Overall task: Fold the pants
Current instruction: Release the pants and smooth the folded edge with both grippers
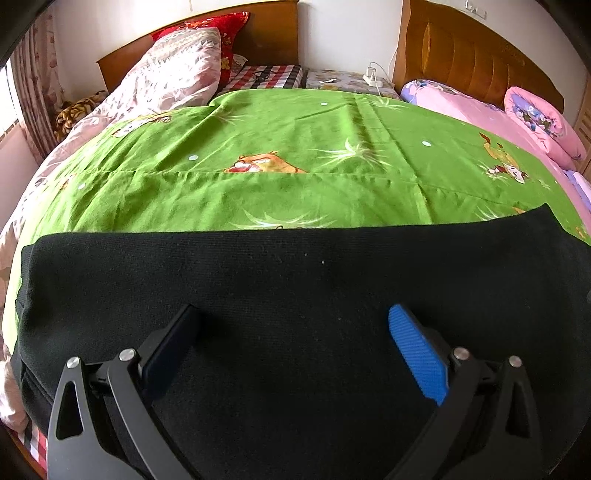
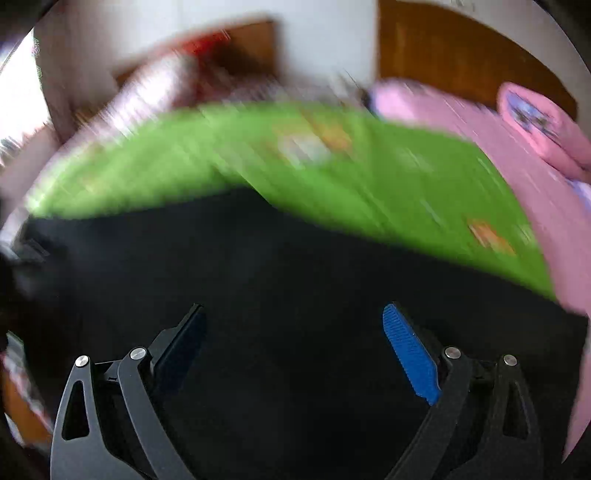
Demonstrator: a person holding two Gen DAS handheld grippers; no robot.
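Observation:
Black pants [image 1: 295, 280] lie flat across the near part of a green cartoon-print bedspread [image 1: 295, 147]. My left gripper [image 1: 291, 321] hovers over them, open, with its blue pad [image 1: 417, 354] and dark pad spread wide and nothing between them. In the blurred right wrist view the same pants [image 2: 258, 266] fill the lower half on the green bedspread [image 2: 332, 166]. Over that cloth my right gripper [image 2: 293, 317] stands open too, its fingers [image 2: 410, 354] apart and gripping nothing.
A pink-patterned quilt [image 1: 166, 74] and a red pillow [image 1: 221, 26] are piled at the back left by a wooden headboard [image 1: 266, 33]. A second bed with pink bedding [image 1: 480, 114] lies to the right. A small nightstand [image 1: 343, 79] sits between the beds.

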